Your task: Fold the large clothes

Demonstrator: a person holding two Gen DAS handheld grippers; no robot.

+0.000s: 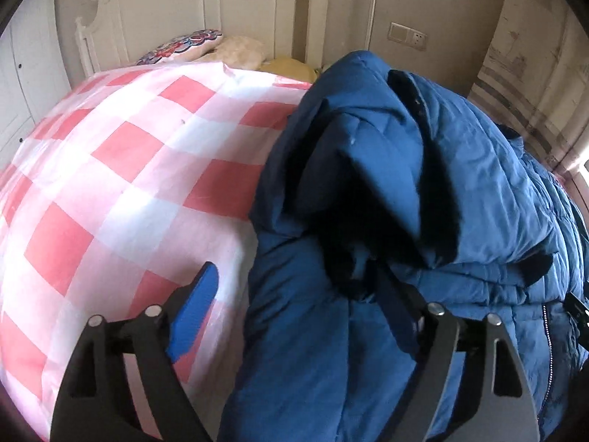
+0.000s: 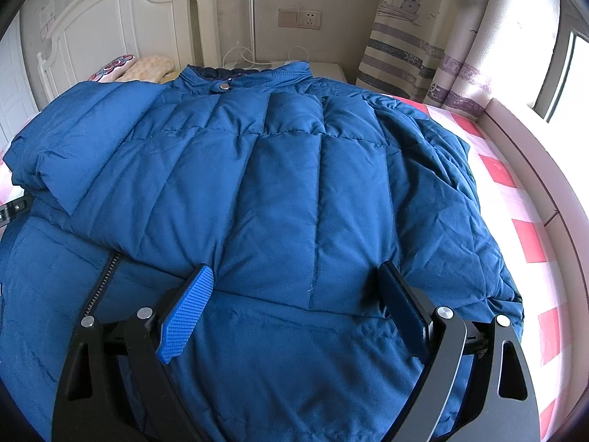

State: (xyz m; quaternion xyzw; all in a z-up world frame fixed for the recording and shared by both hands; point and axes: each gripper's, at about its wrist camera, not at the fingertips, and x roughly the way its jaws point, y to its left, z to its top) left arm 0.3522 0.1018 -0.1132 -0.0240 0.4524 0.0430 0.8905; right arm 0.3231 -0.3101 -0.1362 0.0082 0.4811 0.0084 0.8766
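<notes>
A big blue quilted jacket (image 2: 276,165) lies spread on the bed, collar (image 2: 239,77) toward the headboard. Its left sleeve (image 2: 92,140) is folded in over the body, and the zipper (image 2: 106,276) shows at the lower left. My right gripper (image 2: 294,269) is open, hovering wide over the jacket's lower part with nothing pinched. In the left wrist view the jacket (image 1: 460,184) is bunched in thick folds with dark lining showing. My left gripper (image 1: 294,276) is open at the jacket's side edge. One pad (image 1: 195,313) is over the sheet; the other finger (image 1: 397,309) lies against the folds.
The bed has a pink and white checked sheet (image 1: 129,147). Pillows (image 1: 206,46) sit by the white headboard (image 2: 110,11). A white nightstand (image 2: 324,70), a striped curtain (image 2: 423,55) and a window ledge (image 2: 522,140) stand at the right of the bed.
</notes>
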